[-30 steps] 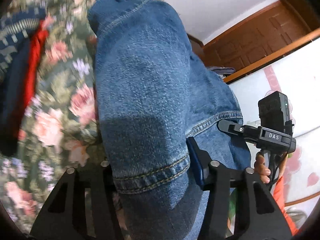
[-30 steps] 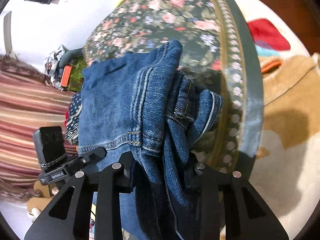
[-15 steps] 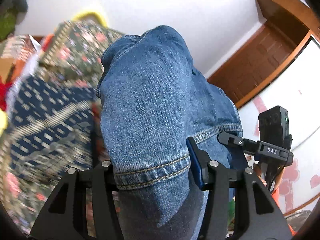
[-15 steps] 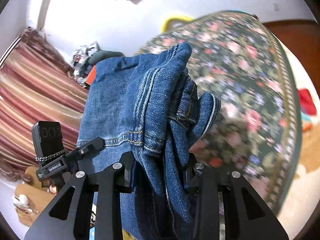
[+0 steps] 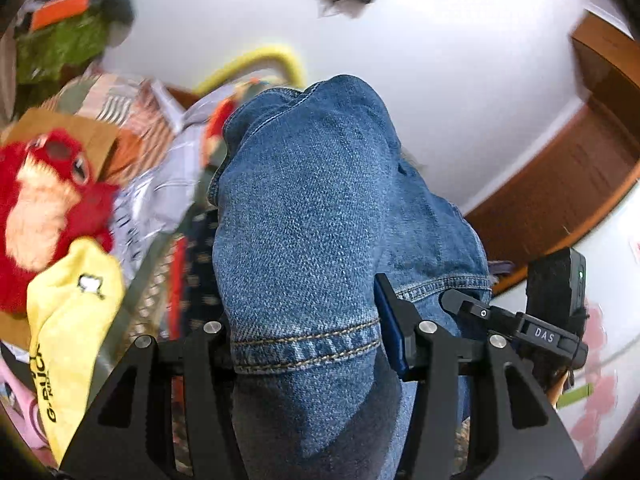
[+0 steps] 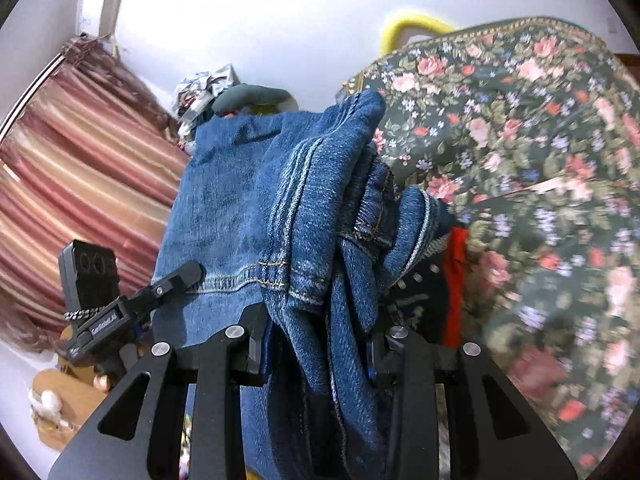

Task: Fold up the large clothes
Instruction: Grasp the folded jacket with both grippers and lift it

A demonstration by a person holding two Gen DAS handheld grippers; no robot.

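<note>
A pair of blue denim jeans [image 5: 304, 216] hangs between both grippers, lifted off the bed. My left gripper [image 5: 308, 344] is shut on a hemmed edge of the jeans, which drapes over its fingers. My right gripper [image 6: 320, 340] is shut on a bunched, stitched part of the jeans [image 6: 312, 208]. The right gripper also shows at the right of the left wrist view [image 5: 520, 328]. The left gripper shows at the left of the right wrist view [image 6: 120, 300]. The denim hides the fingertips.
A floral bed cover [image 6: 540, 160] lies to the right. A red plush toy [image 5: 44, 208], a yellow cloth [image 5: 68, 320] and other clothes are piled at the left. A striped pink curtain [image 6: 72, 168] hangs at the left. A wooden door frame [image 5: 560, 184] stands at the right.
Both grippers have lifted and tilted upward with the jeans. The floral cover has dropped out of the left view, and wall and clutter have come in.
</note>
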